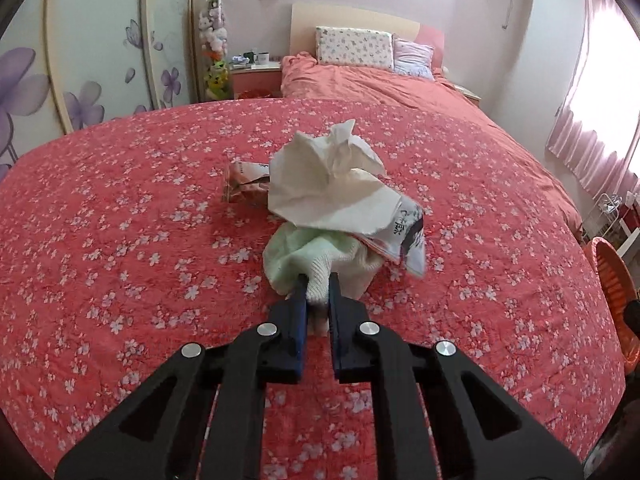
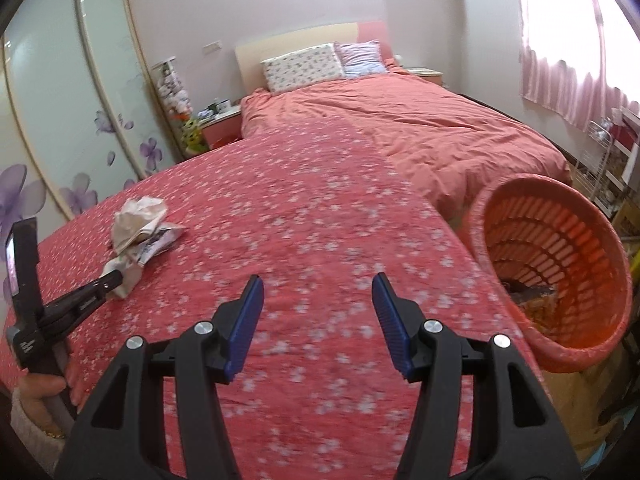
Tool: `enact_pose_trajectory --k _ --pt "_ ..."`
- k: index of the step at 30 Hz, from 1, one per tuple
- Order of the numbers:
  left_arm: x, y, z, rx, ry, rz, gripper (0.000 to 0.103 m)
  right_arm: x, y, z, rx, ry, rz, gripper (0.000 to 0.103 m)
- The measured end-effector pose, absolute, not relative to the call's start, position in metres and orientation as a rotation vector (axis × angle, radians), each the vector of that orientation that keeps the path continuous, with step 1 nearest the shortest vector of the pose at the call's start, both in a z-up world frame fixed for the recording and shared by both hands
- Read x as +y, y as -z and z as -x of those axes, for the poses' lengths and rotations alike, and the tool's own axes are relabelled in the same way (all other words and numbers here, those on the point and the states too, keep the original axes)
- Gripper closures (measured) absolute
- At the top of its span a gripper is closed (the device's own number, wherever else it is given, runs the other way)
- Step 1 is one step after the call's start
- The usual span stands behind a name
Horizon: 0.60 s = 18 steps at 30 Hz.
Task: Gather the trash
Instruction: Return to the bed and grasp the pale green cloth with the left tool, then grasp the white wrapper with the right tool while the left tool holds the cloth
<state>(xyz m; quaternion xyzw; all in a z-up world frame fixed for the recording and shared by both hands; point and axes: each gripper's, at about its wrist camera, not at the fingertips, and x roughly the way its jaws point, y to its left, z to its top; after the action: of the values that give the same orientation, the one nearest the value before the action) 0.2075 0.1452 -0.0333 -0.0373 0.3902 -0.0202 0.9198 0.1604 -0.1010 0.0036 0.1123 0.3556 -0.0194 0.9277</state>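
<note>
A heap of trash lies on the red flowered bedspread (image 1: 120,208): crumpled white paper (image 1: 324,176), a printed wrapper (image 1: 408,236), a pale green cloth (image 1: 312,256) and a pink packet (image 1: 244,184) behind. My left gripper (image 1: 318,286) is shut on the green cloth at the heap's near edge. From the right wrist view the heap (image 2: 138,226) and the left gripper (image 2: 114,280) sit at the far left. My right gripper (image 2: 318,284) is open and empty over the bedspread. An orange slatted trash basket (image 2: 560,256) with some litter at its bottom stands at the right.
The basket's rim (image 1: 612,280) shows at the right edge of the left wrist view. Pillows (image 1: 354,48) lie at the bed's head. A nightstand (image 1: 256,76) with cups and a sliding wardrobe (image 1: 80,60) stand at the left. A curtained window (image 2: 580,40) is at the right.
</note>
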Motion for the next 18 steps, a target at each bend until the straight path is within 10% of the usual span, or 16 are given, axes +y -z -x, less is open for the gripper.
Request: enact_pose_trajectory --k 18 --pt "0.236 -0.005 -0.135 0.680 -0.059 0.129 0.096 0.009 0.002 -0.226 0.800 -0.197 -0.223 0.062"
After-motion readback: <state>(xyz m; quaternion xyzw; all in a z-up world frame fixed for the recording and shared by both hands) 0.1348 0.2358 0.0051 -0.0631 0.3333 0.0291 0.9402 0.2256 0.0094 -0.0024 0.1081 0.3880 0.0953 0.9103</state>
